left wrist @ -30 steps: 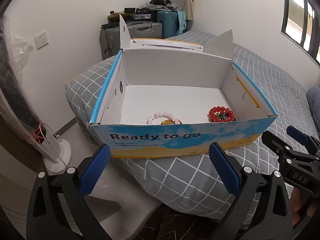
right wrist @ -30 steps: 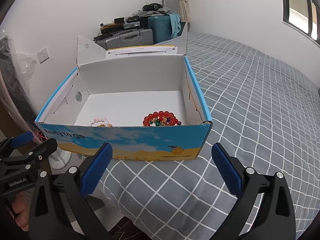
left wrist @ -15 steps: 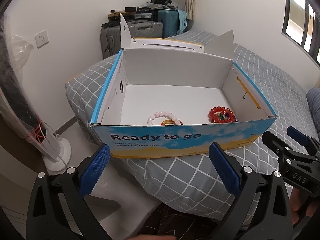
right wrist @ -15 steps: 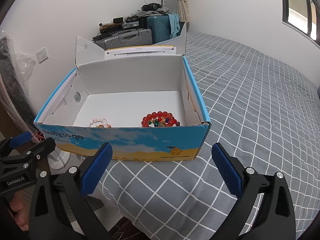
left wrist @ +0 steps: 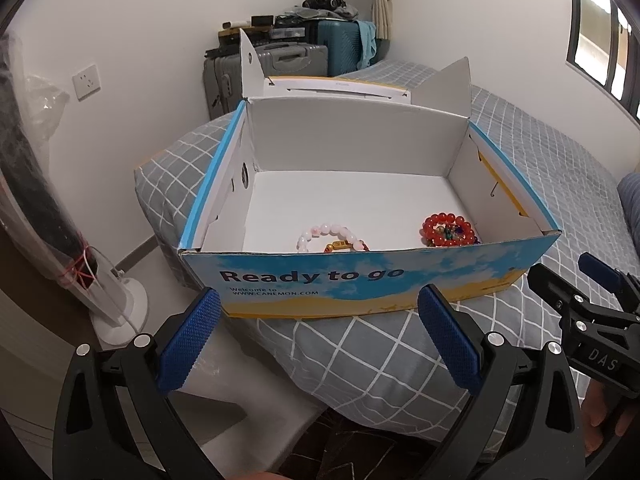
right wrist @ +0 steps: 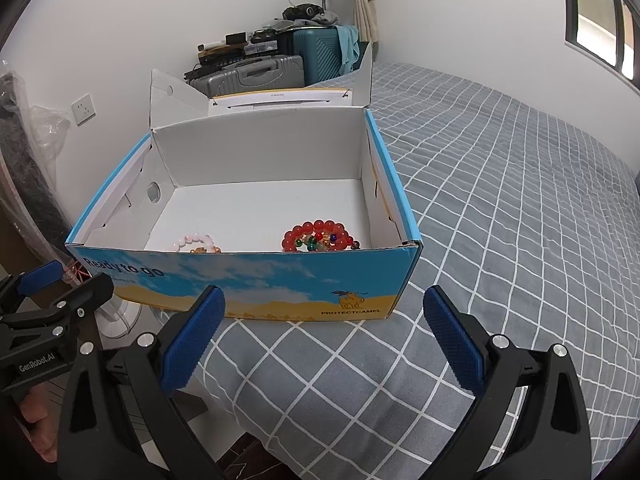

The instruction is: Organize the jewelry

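Note:
An open blue and yellow cardboard box (left wrist: pixel 312 280) (right wrist: pixel 248 276) stands on the corner of a grey checked bed. Inside, near the front wall, lie a pink bead bracelet (left wrist: pixel 330 234) (right wrist: pixel 196 242) with a small gold piece, and a red bead bracelet (left wrist: pixel 448 228) (right wrist: pixel 320 234) mixed with coloured beads. My left gripper (left wrist: pixel 320 340) is open and empty, just in front of the box. My right gripper (right wrist: pixel 320 340) is open and empty, in front of the box's right half. Each gripper shows at the edge of the other's view.
The bed (right wrist: pixel 520 220) stretches to the right and back. Suitcases (left wrist: pixel 280 64) piled with clutter stand by the back wall. A wrapped standing fan (left wrist: pixel 60 240) stands on the floor at the left. The box's lid (left wrist: pixel 336 86) hangs open behind it.
Both grippers have hardly moved; the views shift only slightly. The bracelets and the box stay where they were.

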Action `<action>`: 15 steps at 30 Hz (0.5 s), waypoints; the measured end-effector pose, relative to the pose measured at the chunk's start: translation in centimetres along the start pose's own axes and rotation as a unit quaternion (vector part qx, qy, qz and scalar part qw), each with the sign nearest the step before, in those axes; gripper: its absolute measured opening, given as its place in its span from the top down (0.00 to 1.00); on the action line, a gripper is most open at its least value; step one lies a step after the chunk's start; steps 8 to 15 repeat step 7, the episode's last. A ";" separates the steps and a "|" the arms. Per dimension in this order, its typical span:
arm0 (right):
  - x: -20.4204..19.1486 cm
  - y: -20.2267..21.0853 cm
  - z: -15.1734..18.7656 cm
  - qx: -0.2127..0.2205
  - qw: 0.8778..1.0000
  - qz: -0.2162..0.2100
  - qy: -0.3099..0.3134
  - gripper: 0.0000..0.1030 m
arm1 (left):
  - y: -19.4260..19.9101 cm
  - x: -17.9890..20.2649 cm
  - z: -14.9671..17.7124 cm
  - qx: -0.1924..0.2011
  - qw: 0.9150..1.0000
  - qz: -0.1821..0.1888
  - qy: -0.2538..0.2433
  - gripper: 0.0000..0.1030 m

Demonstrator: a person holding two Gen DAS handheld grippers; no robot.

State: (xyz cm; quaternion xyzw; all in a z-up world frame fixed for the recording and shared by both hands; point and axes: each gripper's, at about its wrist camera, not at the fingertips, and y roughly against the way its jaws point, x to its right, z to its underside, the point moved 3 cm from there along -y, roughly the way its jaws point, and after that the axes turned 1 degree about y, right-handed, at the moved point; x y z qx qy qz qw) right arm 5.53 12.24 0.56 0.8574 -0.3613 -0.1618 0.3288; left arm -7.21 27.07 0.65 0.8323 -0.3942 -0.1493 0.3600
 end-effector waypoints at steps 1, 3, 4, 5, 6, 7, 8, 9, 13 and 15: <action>0.0 0.0 0.0 0.000 1.000 0.000 0.000 0.07 | -0.1 0.0 0.0 -0.002 1.000 0.001 -0.001 0.06; 0.0 -0.1 0.1 -0.001 1.000 0.001 0.000 0.07 | -0.1 0.1 0.1 -0.003 1.000 -0.002 -0.002 0.06; 0.0 -0.1 0.1 -0.002 1.000 0.001 0.000 0.07 | -0.1 0.1 0.1 -0.002 1.000 -0.003 0.000 0.06; 0.1 -0.1 0.2 -0.002 1.000 0.000 0.000 0.07 | -0.1 0.1 0.1 -0.001 1.000 -0.004 0.001 0.06; 0.0 -0.2 0.2 -0.003 1.000 0.001 0.001 0.07 | 0.0 0.1 0.1 -0.001 1.000 -0.005 0.001 0.06; 0.0 -0.2 0.2 -0.003 1.000 0.001 0.001 0.07 | 0.0 0.1 0.1 -0.001 1.000 -0.005 0.001 0.06; 0.0 -0.2 0.2 -0.003 1.000 0.001 0.001 0.07 | 0.0 0.1 0.1 -0.001 1.000 -0.005 0.001 0.06; 0.0 -0.2 0.2 -0.003 1.000 0.001 0.001 0.07 | 0.0 0.1 0.1 -0.001 1.000 -0.005 0.001 0.06; 0.0 -0.2 0.2 -0.003 1.000 0.001 0.001 0.07 | 0.0 0.1 0.1 -0.001 1.000 -0.005 0.001 0.06; 0.0 -0.2 0.2 -0.003 1.000 0.001 0.001 0.07 | 0.0 0.1 0.1 -0.001 1.000 -0.005 0.001 0.06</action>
